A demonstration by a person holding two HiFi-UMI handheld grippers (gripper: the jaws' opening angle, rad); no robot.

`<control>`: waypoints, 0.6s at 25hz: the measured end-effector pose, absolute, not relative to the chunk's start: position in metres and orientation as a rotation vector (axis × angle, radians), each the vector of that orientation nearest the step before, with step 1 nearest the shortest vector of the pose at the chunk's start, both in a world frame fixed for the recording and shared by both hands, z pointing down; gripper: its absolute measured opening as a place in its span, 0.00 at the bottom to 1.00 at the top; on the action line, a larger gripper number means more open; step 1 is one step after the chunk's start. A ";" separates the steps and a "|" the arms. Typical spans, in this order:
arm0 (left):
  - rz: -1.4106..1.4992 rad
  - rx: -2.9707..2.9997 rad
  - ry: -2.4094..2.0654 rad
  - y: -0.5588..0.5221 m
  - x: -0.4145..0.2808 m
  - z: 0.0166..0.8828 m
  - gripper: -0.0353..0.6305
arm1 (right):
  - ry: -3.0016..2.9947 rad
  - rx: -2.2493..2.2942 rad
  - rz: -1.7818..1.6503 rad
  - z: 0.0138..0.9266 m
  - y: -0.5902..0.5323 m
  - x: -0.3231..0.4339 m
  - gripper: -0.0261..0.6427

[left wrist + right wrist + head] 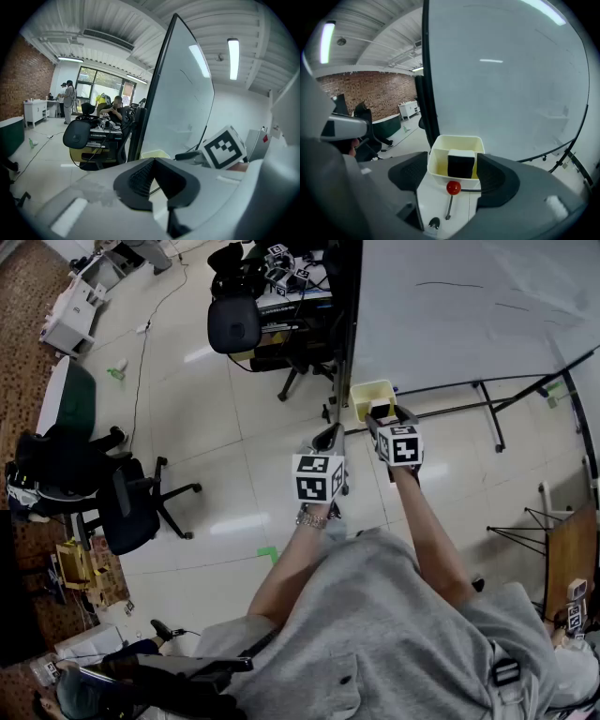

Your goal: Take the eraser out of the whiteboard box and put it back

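Note:
A cream-yellow whiteboard box (456, 149) hangs at the lower left corner of the whiteboard (506, 84). A black eraser with a white top (461, 164) stands upright inside it. My right gripper (453, 162) is open, its jaws level with the box's front, one on each side, not touching the eraser. From the head view the box (372, 395) sits just beyond the right gripper (386, 416). My left gripper (330, 439) hangs to the left, slightly nearer me, away from the box. Its jaws (154, 161) are shut and hold nothing.
The whiteboard's stand legs (487, 413) spread over the tiled floor. A black office chair (234, 324) and a cluttered desk (281, 277) stand left of the board. More chairs (131, 507) are at the far left. People sit and stand in the background (115, 108).

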State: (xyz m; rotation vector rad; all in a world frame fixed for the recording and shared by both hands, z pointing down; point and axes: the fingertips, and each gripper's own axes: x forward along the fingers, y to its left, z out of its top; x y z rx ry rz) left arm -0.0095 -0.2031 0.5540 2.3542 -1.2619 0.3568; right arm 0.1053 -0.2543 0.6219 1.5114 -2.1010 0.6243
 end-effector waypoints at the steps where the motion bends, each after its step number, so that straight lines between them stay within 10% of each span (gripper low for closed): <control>1: 0.359 2.352 -1.257 -0.209 -0.013 0.556 0.06 | -2.079 1.514 0.641 0.629 -0.262 0.105 0.53; 15: 0.358 2.321 -1.248 -0.271 -0.022 0.562 0.06 | -2.029 1.478 0.737 0.619 -0.301 0.112 0.45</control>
